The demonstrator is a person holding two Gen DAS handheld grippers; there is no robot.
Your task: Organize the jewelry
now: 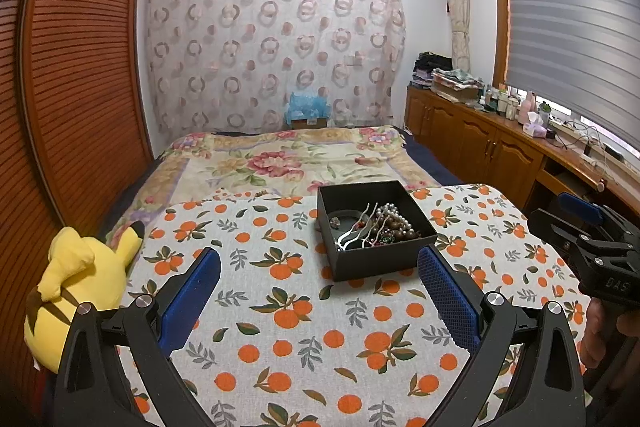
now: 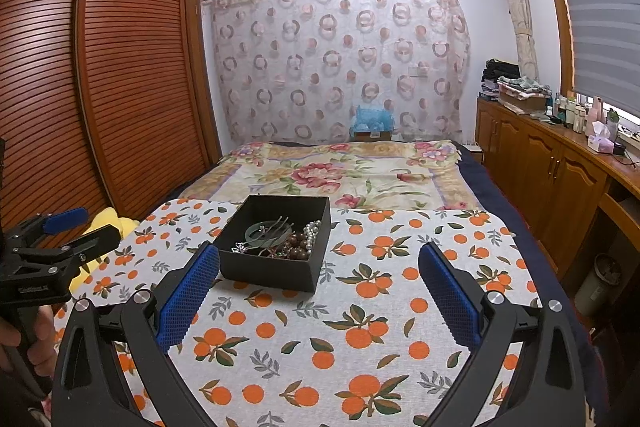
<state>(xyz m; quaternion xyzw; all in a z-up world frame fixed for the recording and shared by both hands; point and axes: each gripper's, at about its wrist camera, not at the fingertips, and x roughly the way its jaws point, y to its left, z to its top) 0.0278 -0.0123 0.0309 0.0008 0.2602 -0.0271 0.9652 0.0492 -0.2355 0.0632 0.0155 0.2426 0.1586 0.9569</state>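
A black open box (image 1: 384,259) stands on a table with an orange-print cloth (image 1: 304,331). It holds a jumble of jewelry (image 1: 376,227): white pearls, brown beads, silver hairpins. In the right wrist view the box (image 2: 272,269) shows the same jewelry (image 2: 280,239) and a green ring. My left gripper (image 1: 320,267) is open and empty, just short of the box and to its left. My right gripper (image 2: 320,263) is open and empty, its left finger (image 2: 188,291) close beside the box's near left corner. Each gripper shows at the other view's edge, the right one (image 1: 592,239) and the left one (image 2: 56,239).
A yellow plush toy (image 1: 80,283) lies at the table's left edge. Beyond the table is a bed with a floral blanket (image 1: 280,159). A brown slatted wardrobe (image 1: 76,79) stands at the left. A wooden cabinet (image 1: 480,143) with bottles and clothes runs along the right.
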